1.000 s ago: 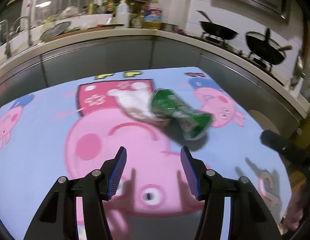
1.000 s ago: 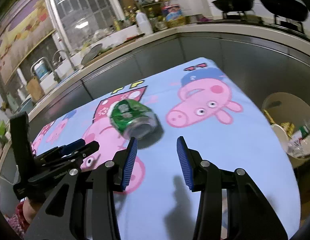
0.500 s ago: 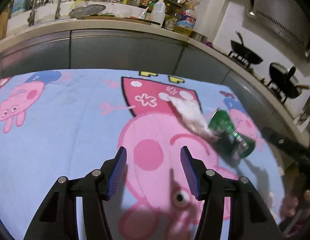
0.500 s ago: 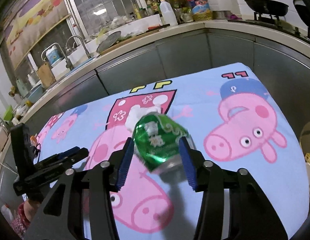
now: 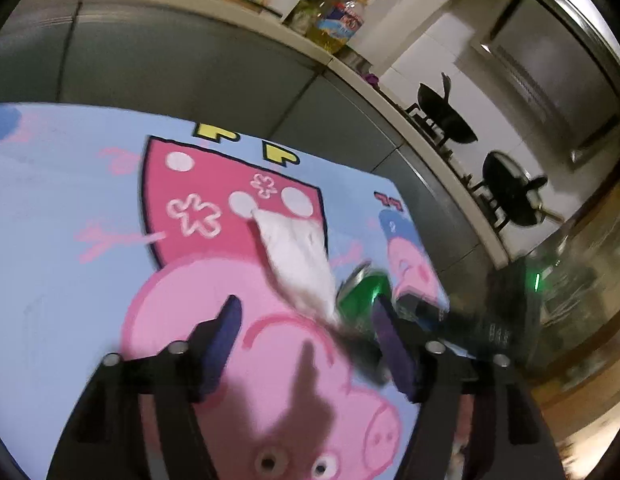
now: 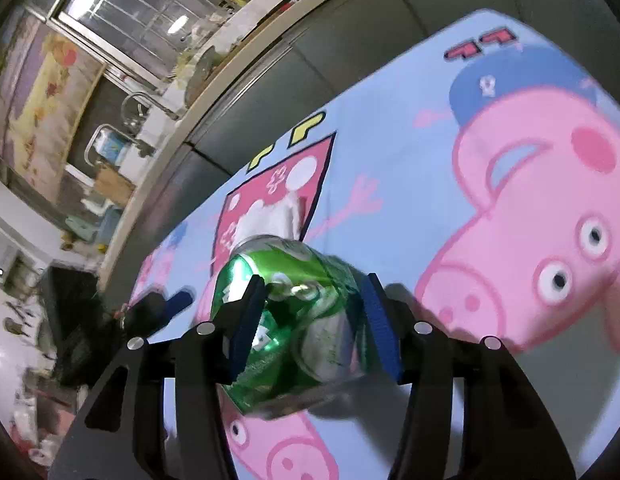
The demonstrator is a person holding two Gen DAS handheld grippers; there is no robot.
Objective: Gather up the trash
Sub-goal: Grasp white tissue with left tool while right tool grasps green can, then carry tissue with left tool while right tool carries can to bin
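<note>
A crushed green can (image 6: pixel 294 316) sits between the fingers of my right gripper (image 6: pixel 313 312), which closes on its sides; it lies on or just above the cartoon-pig tablecloth (image 6: pixel 409 160). The can also shows in the left wrist view (image 5: pixel 361 292), partly hidden by my finger. A crumpled white tissue (image 5: pixel 298 256) lies on the cloth just behind the can, also seen in the right wrist view (image 6: pixel 270 216). My left gripper (image 5: pixel 306 332) is open and empty, with the tissue ahead between its fingers.
A grey steel counter (image 5: pixel 190 60) curves around the table's far side, with bottles (image 5: pixel 337 24) on top and two black woks (image 5: pixel 445 120) on a stove at the right. A sink and window (image 6: pixel 150 12) stand at the far left.
My right gripper has moved in around the green can and closed on it. My left gripper has swung right and closer to the tissue.
</note>
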